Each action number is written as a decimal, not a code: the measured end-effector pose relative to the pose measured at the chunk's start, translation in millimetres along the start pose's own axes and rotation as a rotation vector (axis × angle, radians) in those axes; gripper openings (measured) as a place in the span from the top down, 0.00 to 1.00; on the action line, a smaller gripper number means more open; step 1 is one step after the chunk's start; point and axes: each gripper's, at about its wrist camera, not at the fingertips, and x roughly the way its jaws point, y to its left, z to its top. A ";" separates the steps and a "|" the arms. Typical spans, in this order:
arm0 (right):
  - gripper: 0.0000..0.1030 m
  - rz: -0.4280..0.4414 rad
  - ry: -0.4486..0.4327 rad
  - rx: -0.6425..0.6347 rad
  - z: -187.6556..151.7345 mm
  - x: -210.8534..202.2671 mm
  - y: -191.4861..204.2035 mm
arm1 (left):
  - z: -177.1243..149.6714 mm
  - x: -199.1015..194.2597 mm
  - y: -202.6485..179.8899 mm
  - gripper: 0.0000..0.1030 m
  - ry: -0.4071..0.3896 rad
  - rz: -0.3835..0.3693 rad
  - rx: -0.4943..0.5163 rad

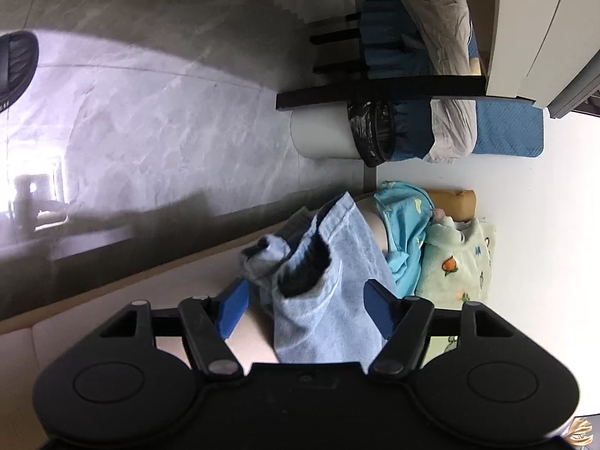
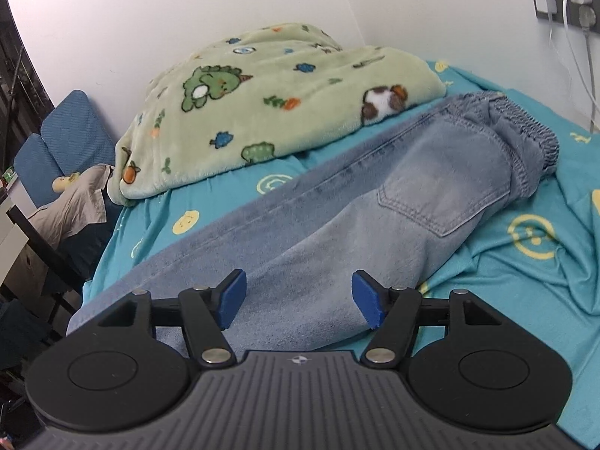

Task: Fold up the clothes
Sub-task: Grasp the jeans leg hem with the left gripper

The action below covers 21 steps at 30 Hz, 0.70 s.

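Note:
A pair of light blue jeans (image 2: pixel 375 195) lies stretched across the teal bed sheet (image 2: pixel 532 262), elastic waistband at the far right, back pocket facing up. My right gripper (image 2: pixel 300 294) is open, its blue pads on either side of the jeans' leg, low over the cloth. In the left wrist view the leg ends of the jeans (image 1: pixel 322 285) hang over the bed's edge. My left gripper (image 1: pixel 305 305) is open with the denim between its blue pads; I cannot tell whether the pads touch it.
A green cartoon fleece blanket (image 2: pixel 262 112) lies bunched beyond the jeans, against the white wall. A white bin with a black liner (image 1: pixel 345 131) and a black chair frame (image 1: pixel 375 90) stand on the grey floor. Chargers and cables (image 2: pixel 577 18) hang at the wall.

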 end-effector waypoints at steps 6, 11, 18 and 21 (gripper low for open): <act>0.36 0.021 0.023 -0.030 -5.5 3.0 8.2 | -10.3 24.2 -6.3 0.34 0.056 0.039 0.049; 0.36 0.024 0.027 -0.031 -4.7 3.5 8.3 | -0.2 58.6 -0.5 0.34 0.063 0.106 0.035; 0.36 0.026 0.065 0.002 -6.0 11.6 7.5 | 8.6 87.6 -7.5 0.52 0.015 0.122 0.073; 0.36 0.029 0.064 0.001 -5.3 11.0 9.7 | 5.8 90.7 -23.4 0.81 0.008 0.111 0.162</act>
